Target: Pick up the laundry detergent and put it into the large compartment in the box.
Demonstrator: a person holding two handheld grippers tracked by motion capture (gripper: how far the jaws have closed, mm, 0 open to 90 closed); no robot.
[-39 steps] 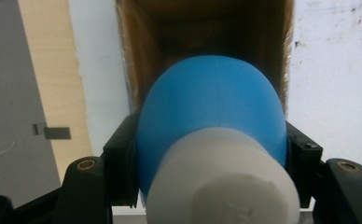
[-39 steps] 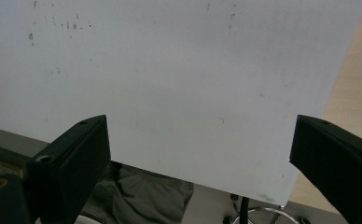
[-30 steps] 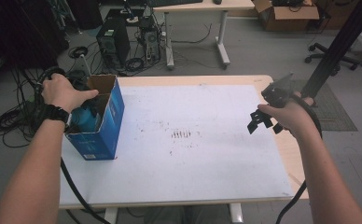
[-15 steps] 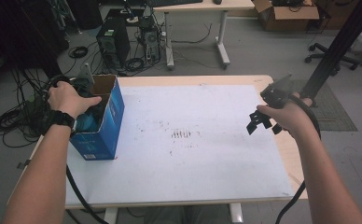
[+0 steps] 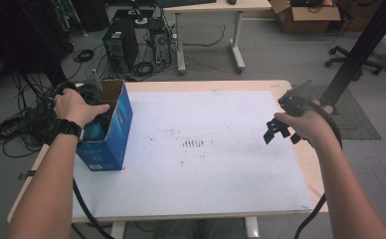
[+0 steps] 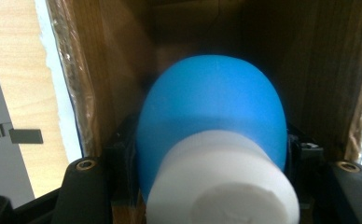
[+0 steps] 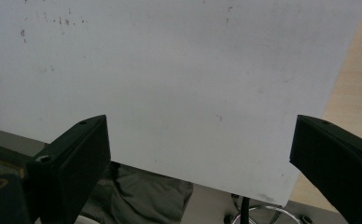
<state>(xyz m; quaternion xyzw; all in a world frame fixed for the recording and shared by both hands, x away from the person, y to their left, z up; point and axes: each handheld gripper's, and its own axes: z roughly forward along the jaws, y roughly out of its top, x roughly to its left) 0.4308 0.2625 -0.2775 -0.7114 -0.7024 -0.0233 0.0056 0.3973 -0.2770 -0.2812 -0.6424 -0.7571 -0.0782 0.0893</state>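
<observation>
One blue bulb (image 6: 212,107), white neck (image 6: 221,182) toward camera, inside box (image 5: 112,130)

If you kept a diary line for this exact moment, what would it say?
left gripper: inside blue box, shut on blue-and-white object | right gripper: open, empty, above white mat

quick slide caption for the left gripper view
Left gripper shut on a blue bulb with a white neck, inside a cardboard box.
</observation>
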